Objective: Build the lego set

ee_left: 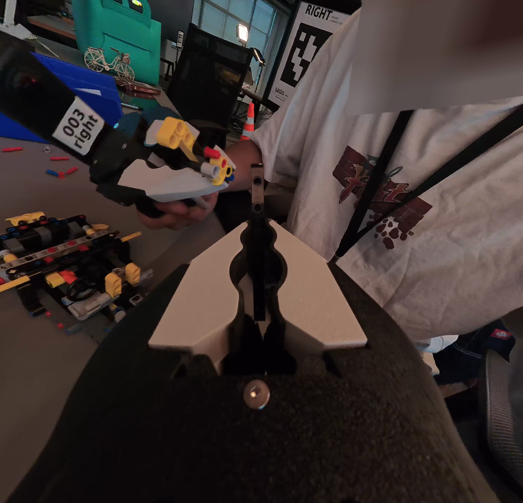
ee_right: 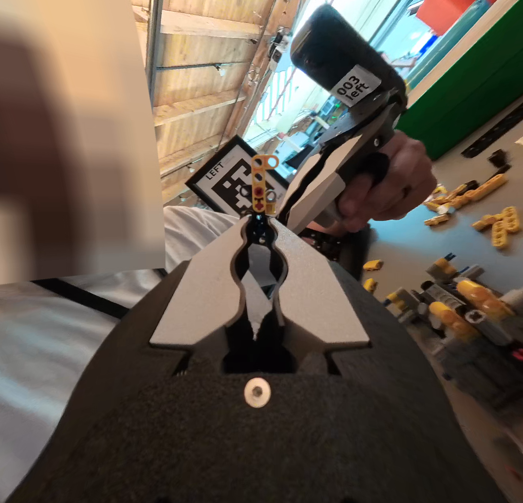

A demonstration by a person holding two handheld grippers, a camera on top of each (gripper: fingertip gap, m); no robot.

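Note:
My left gripper is shut on a thin black lego beam with round holes, which stands up past the fingertips, in front of a person's white shirt. My right gripper is shut on a small yellow lego sub-assembly with red pins and grey connectors. It also shows in the left wrist view, held above the table to the left of the beam. The half-built black, grey and yellow lego model lies on the grey table at the left; it also shows in the right wrist view, low at the right. The left gripper shows there too, held by a hand.
Loose red and blue pins lie on the table beyond the model. Loose yellow beams lie on the table's far side. A blue bin, a teal bag and a marker board stand behind. A green box stands at the far right. Only a small space, under 4 cm, lies between the two pairs of fingers.

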